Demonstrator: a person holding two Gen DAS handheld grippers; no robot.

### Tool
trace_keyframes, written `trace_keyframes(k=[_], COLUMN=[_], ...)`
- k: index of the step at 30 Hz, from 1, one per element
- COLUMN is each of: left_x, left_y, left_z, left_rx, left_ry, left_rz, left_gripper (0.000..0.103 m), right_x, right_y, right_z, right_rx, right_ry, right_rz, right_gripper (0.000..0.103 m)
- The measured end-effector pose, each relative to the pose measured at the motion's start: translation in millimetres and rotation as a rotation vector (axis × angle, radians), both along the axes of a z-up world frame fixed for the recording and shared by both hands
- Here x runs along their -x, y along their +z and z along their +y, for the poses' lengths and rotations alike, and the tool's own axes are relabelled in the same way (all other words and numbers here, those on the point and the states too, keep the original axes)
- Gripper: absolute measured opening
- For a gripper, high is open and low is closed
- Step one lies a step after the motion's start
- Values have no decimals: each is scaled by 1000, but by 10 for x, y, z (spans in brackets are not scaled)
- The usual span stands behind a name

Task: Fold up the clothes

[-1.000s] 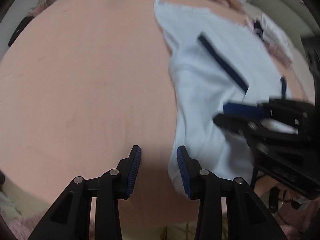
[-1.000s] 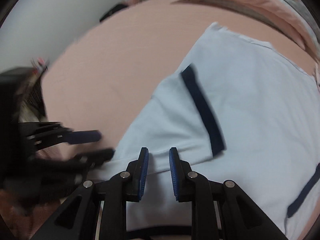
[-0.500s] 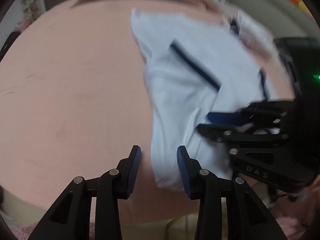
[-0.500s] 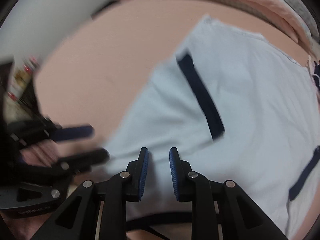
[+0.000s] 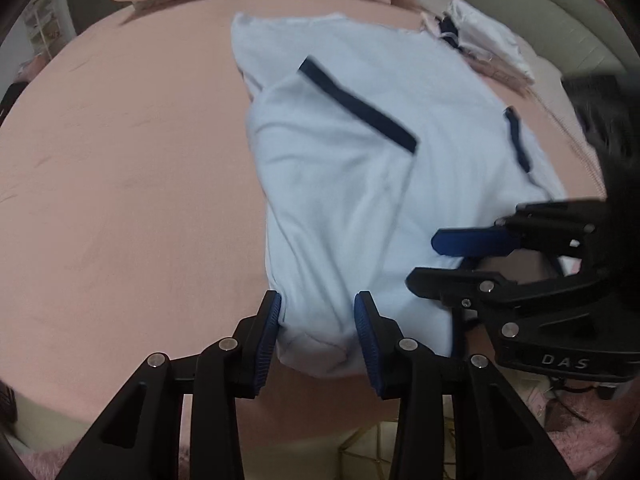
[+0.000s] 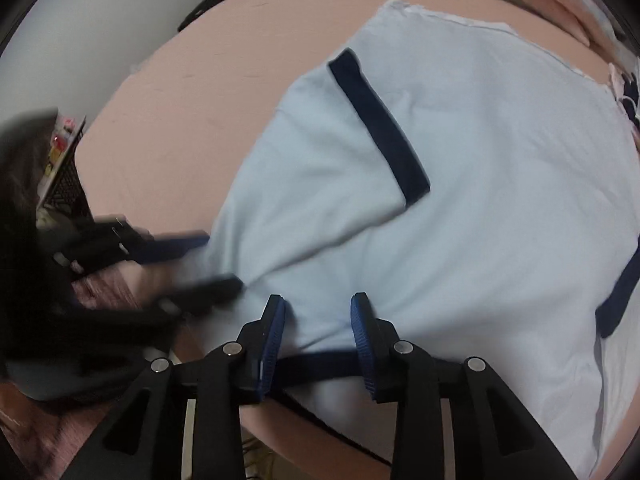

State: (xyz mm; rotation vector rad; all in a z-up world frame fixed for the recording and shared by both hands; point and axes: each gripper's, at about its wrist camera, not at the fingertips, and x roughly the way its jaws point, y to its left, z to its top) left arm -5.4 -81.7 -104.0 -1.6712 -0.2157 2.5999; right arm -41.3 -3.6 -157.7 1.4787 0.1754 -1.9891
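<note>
Left side of scene: bare pink bed sheet [image 5: 120, 184], nothing on it. Left gripper [image 5: 318, 330] stood partly spread, with the near-left corner of the pale blue shirt [image 5: 360, 168] bunched between its pads; the left pad touched the cloth, the right pad looked clear, so no firm pinch. Risk: closing from here would catch only the rolled outer layer, and the corner would slip out on lifting.

Centre: shirt lay on the bed, one navy-cuffed sleeve [image 6: 380, 124] folded across the chest. Risk: a hasty lift would likely drag that sleeve loose.

Right: right gripper [image 6: 319, 334] had just been opening; jaws spread over the near navy hem [image 6: 320, 364], cloth between them but not pressed. Risk: uneven grips would probably skew the next fold. Folded pile [image 5: 484, 40] lay far right.
</note>
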Motion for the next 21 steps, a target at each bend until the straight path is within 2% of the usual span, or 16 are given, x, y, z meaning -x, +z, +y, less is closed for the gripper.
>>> trace_keyframes(k=[2, 4, 7, 11, 16, 21], left_x=[-61, -51, -48, -93, -192, -306], left_y=[109, 128, 124, 63, 26, 16], left_z=[50, 153, 266, 237, 42, 86], left_rx=[-12, 8, 16, 26, -39, -8], left_ry=[9, -5, -10, 3, 45, 25], left_rz=[46, 50, 43, 41, 76, 71], left_gripper=[35, 35, 35, 35, 35, 35], right_x=[-88, -189, -315, -352, -404, -557], right_y=[124, 259, 303, 111, -73, -97], right_z=[196, 417, 607, 531, 6, -43], right_rx=[37, 67, 32, 5, -19, -50], right_ry=[-55, -128, -202, -142, -4, 97], right_rz=[-4, 53, 118, 108, 137, 140], right_gripper=[33, 33, 33, 33, 34, 36])
